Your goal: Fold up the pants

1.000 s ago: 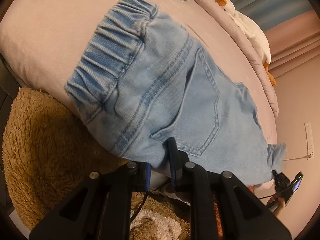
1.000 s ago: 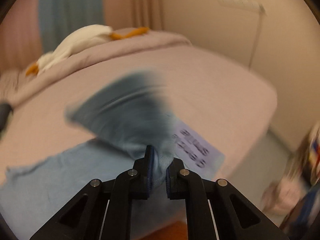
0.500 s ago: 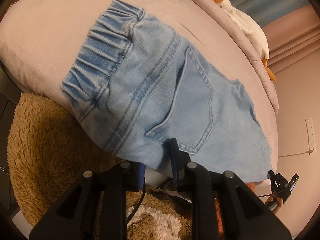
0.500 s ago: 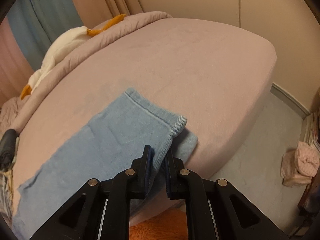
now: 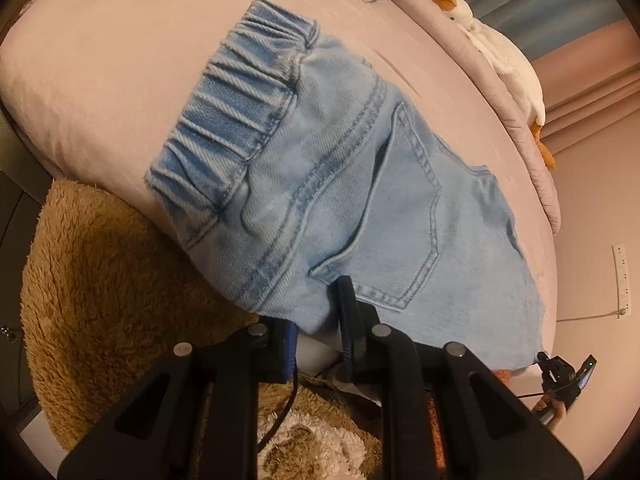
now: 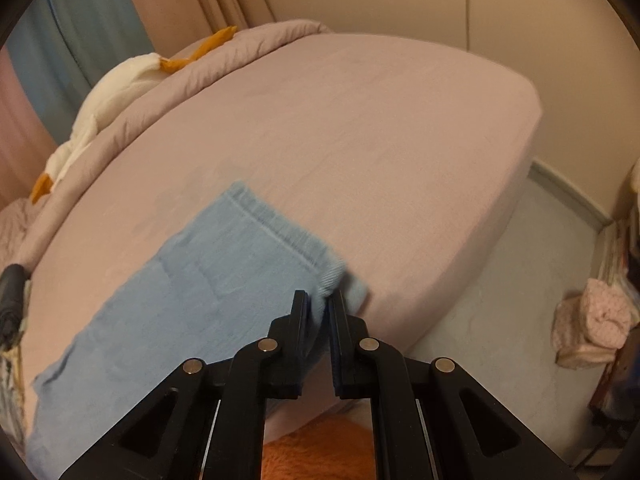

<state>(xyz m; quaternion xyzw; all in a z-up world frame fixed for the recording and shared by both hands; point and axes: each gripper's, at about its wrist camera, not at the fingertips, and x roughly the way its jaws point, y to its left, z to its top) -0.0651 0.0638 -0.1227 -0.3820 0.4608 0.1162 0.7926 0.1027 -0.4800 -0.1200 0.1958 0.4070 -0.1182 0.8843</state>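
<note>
Light blue jeans (image 5: 360,200) spread flat on a pink bed (image 5: 100,80), pinched at the near edge by both grippers, probably to hold the cloth taut for folding: left gripper (image 5: 320,312) clamped beside the back pocket, right gripper (image 6: 318,304) clenched on the hem corner.

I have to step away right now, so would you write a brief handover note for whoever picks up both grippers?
Left gripper: shut on the near edge of the pants, close to the back pocket.
Right gripper: shut on the hem corner of the legs.
The pants lie flat on the bed near its front edge, waistband toward the brown rug.
Done: pants already halved lengthwise, legs stacked.
Left: bring the hem over toward the waistband, smooth, release.
</note>
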